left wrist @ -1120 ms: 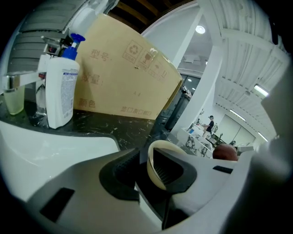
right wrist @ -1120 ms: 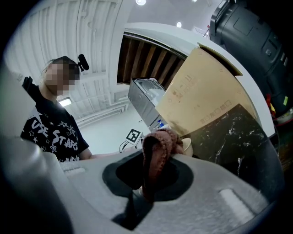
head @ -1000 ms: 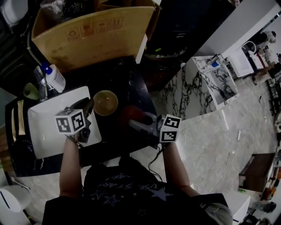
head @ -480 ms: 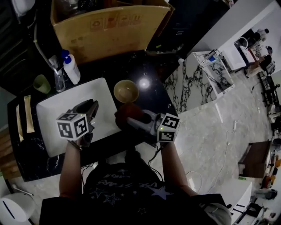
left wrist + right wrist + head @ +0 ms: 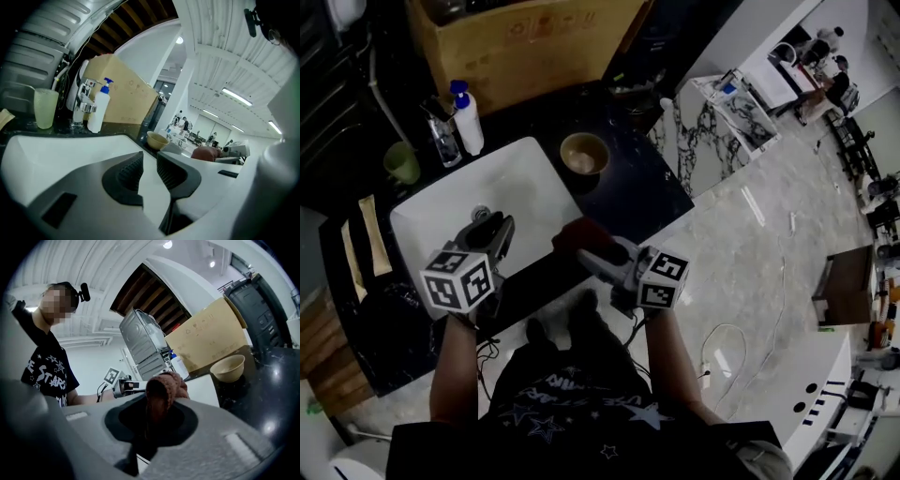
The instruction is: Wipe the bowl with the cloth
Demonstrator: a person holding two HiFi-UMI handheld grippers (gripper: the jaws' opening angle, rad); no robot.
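Observation:
The tan bowl (image 5: 584,153) stands upright on the black counter, just right of the white sink (image 5: 521,175). My right gripper (image 5: 592,251) is shut on a reddish-brown cloth (image 5: 579,233), which bunches out above its jaws (image 5: 165,384). It hovers over the counter's front edge, well short of the bowl (image 5: 228,367). My left gripper (image 5: 494,234) hangs over the front of the sink. Its jaws (image 5: 150,160) stand a narrow gap apart with nothing between them. The bowl (image 5: 157,139) lies ahead of it to the right.
A large cardboard box (image 5: 525,42) fills the back of the counter. A white soap bottle (image 5: 469,122), a faucet (image 5: 441,131) and a green cup (image 5: 401,161) stand behind the sink. A marble-patterned stand (image 5: 712,122) is on the floor to the right.
Both grippers have drawn back toward the person, away from the bowl. The head view has swung, so the bowl now sits farther up and right. The cloth stays gripped.

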